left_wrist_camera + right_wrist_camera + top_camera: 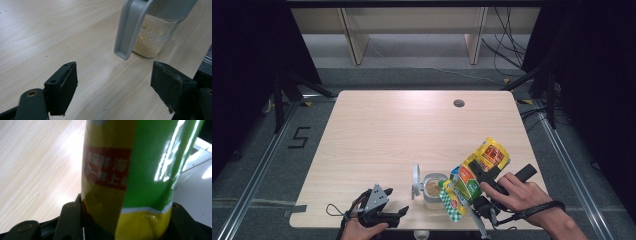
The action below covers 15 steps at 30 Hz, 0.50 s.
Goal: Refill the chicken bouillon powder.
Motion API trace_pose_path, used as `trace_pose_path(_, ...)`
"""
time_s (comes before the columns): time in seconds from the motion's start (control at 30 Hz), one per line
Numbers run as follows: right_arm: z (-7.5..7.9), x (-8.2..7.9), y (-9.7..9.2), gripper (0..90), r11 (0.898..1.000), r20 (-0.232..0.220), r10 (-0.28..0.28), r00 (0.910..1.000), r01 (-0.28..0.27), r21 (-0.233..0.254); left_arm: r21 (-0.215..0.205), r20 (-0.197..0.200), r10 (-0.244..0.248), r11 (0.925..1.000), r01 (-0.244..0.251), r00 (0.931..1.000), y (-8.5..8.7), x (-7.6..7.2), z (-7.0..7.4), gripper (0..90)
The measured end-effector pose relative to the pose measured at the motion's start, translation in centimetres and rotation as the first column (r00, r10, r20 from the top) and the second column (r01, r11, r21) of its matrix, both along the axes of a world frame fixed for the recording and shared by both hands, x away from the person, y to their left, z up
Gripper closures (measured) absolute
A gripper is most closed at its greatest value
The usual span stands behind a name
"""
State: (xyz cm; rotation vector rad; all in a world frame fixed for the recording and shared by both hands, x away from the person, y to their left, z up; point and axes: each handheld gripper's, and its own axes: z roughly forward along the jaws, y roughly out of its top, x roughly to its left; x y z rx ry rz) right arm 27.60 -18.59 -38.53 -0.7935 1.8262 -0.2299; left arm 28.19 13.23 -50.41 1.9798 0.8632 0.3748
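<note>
A clear jar (432,189) with pale granules stands near the table's front edge, its grey hinged lid (416,181) flipped up on the left. My right gripper (472,186) is shut on a yellow-green seasoning bag (477,172), tilted with its lower end over the jar's mouth. In the right gripper view the bag (125,175) sits between both jaws. My left gripper (397,212) rests low at the front left of the jar, jaws open and empty. In the left gripper view the jar (152,37) and the lid (127,30) stand ahead of that gripper (113,87).
The wooden table (402,130) has a round cable hole (459,103) at the back right. A pale shelf unit (412,30) stands beyond the table, with cables on the floor at the right.
</note>
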Motion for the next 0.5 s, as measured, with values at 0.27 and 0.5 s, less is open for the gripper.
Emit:
trace_pose_path(0.27, 0.05, -0.55, -0.44, 55.0, 1.0, 0.0, 0.015, 0.9999, -0.015, -0.014, 0.018, -0.008, -0.012, 0.9998, 0.013, 0.9999, 0.13, 0.04, 0.09, 21.3)
trace_pose_path(0.5, -0.32, -0.56, 0.45, 55.0, 0.999, -0.005, 0.043, 0.9991, -0.043, -0.009, 0.011, -0.006, -0.004, 0.9999, 0.004, 1.0, 0.08, -0.03, 0.09, 21.3)
